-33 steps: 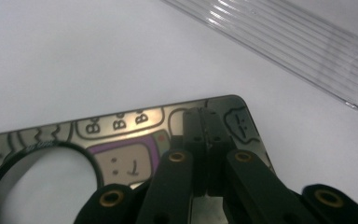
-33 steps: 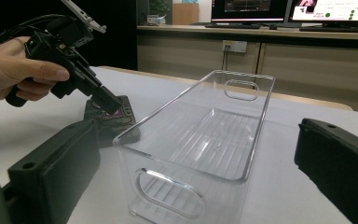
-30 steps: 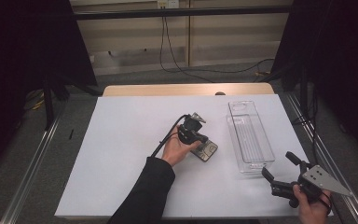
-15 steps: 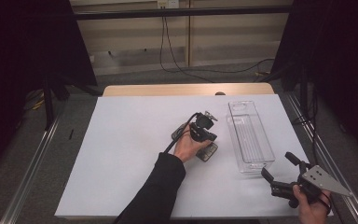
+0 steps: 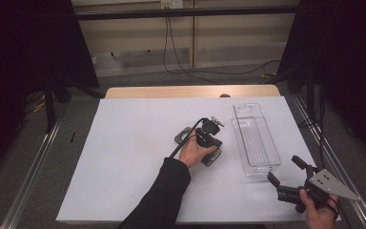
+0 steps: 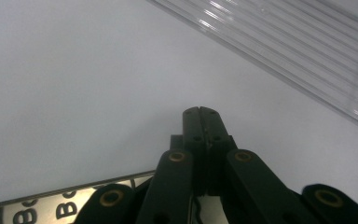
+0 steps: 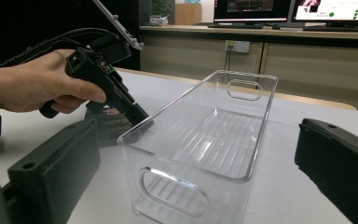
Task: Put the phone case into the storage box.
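Sliding left gripper [image 5: 213, 141], jaws closed empty, rightward over flat packet [image 5: 198, 149] toward clear bin [image 5: 256, 138]; holding right gripper [image 5: 286, 174] open, waiting near bin.

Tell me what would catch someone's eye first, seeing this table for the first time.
Probably the clear plastic bin, lying lengthwise on the white table cover right of centre, empty as far as the right gripper view shows. Next, the left tool, jaws shut with nothing between them, angled down beside the bin over a flat dark packet with printed lettering. The right tool sits at the near right corner, jaws open towards the bin.
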Available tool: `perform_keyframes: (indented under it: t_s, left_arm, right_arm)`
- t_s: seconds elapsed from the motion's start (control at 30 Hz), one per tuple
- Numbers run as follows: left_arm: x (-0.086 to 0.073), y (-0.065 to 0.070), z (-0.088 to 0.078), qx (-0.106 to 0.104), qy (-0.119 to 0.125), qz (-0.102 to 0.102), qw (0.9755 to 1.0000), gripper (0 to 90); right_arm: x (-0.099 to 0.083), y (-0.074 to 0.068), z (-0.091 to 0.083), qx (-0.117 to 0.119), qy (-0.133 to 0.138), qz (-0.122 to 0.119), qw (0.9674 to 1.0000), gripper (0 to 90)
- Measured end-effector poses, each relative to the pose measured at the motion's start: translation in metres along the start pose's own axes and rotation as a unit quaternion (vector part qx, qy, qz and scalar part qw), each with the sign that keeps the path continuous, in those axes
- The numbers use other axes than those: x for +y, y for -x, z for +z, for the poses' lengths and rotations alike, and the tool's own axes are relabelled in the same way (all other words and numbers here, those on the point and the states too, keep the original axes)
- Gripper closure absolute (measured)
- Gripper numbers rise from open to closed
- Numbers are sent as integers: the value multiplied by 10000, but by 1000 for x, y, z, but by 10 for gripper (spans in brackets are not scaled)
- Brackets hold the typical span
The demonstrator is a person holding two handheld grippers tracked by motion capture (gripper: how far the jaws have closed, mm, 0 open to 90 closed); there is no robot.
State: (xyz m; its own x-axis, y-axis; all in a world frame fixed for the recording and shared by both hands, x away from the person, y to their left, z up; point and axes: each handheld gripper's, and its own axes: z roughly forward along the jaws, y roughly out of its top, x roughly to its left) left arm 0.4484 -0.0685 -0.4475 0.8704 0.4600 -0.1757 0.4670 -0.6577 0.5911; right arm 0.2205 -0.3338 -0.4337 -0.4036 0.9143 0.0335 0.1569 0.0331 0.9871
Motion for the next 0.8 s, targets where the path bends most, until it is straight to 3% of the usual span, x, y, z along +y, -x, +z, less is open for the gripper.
perform_keyframes:
  t_s: [0.27, 0.37, 0.57, 0.8]
  left_arm:
    - [-8, 2, -7, -94, -64, 42, 9999, 900]
    - [-10, 4, -9, -99, -112, -37, 9999, 900]
    - [-16, 14, -8, -202, -36, -72, 9998, 900]
    - [-23, 15, -13, -282, -35, -56, 9996, 900]
  right_arm:
    - [0, 0, 0, -11, -5, -22, 10000, 0]
    - [0, 0, 0, -19, -10, -24, 10000, 0]
    - [0, 0, 0, -38, -10, -23, 10000, 0]
    - [0, 1, -1, -44, -13, -13, 10000, 0]
